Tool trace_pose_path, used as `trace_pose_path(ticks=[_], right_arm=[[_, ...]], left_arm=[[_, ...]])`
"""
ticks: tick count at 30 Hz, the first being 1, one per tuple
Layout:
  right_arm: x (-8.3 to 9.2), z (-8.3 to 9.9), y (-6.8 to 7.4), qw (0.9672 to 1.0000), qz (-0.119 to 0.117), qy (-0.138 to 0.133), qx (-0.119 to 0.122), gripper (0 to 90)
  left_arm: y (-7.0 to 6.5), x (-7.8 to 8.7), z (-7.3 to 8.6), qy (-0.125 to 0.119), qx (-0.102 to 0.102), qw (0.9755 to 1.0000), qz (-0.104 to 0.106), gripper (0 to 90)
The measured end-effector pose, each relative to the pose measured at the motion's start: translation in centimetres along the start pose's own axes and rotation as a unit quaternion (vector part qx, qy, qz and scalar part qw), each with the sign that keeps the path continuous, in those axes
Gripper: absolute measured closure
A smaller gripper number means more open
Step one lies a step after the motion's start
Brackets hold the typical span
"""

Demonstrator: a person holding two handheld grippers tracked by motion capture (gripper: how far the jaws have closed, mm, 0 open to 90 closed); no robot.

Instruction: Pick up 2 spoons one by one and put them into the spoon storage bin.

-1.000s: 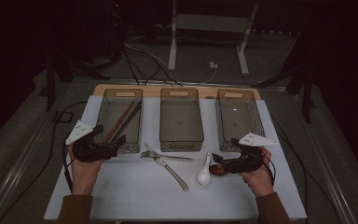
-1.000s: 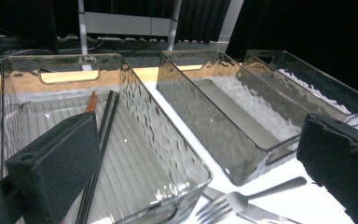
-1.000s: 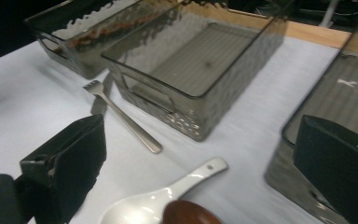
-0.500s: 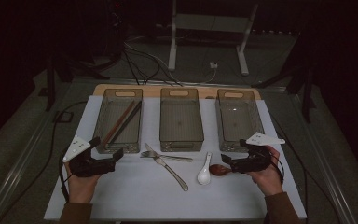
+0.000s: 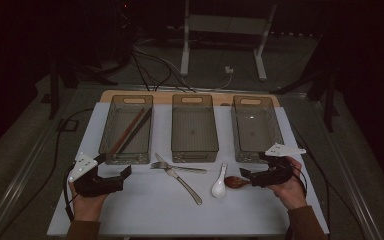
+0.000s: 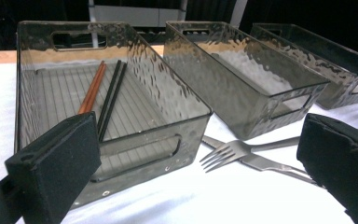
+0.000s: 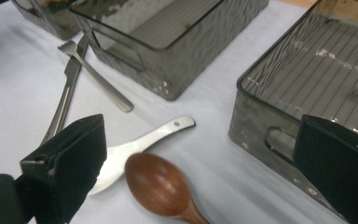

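From the high view, your left gripper (image 5: 114,176) sits at the near left of the white mat (image 5: 140,220), jaws apart, just in front of the left bin (image 5: 111,150). That bin holds 2 pairs of chopsticks (image 5: 130,131), 1 brown and 1 black, lying lengthwise. Your right gripper (image 5: 250,176) is at the near right, in front of the right bin (image 5: 275,131), with its jaws pointing left at the wooden spoon (image 5: 234,182). The spoon's bowl lies on the mat just beside the white spoon (image 5: 219,183). In front of the middle bin (image 5: 194,150), the fork (image 5: 172,167) and the knife (image 5: 182,181) lie crossed.

In the left gripper view, your 2 black jaws stand wide apart and hold nothing. Between them you see the left bin's (image 6: 121,154) near wall, with the chopsticks (image 6: 101,95) resting on its ribbed floor. The fork (image 6: 233,150) lies to the right on the mat, tines toward the bin, over the knife (image 6: 279,169).

In the right gripper view, your jaws are also wide apart. The wooden spoon (image 7: 161,189) lies flat on the mat between them, nearer the left jaw, and neither jaw touches it. The white spoon (image 7: 144,144) is touching or almost touching its bowl; I cannot tell which. The right bin (image 7: 256,126) stands just beyond the right jaw.
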State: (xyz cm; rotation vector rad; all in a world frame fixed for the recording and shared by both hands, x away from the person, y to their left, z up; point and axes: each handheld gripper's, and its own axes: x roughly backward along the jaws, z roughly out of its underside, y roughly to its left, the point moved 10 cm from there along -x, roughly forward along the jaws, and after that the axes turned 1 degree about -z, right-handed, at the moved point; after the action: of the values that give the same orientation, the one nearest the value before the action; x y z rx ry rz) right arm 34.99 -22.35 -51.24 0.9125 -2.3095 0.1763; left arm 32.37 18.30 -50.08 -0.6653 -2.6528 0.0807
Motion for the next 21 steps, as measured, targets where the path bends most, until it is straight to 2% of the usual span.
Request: trace_pose_path(ticks=[11, 21], right_arm=[[-0.1, 1.6, -0.2, 0.9994, -0.011, 0.030, 0.011, 3.1], [-0.6, 2.9, -0.3, 0.9980, -0.020, 0.057, 0.018, 5.6]], left_arm=[[-0.2, 0.0, 0.7, 0.011, -0.008, 0.9999, -0.003, 0.6], [-0.2, 0.0, 0.8, 0.013, -0.007, 0.9999, -0.002, 0.6]])
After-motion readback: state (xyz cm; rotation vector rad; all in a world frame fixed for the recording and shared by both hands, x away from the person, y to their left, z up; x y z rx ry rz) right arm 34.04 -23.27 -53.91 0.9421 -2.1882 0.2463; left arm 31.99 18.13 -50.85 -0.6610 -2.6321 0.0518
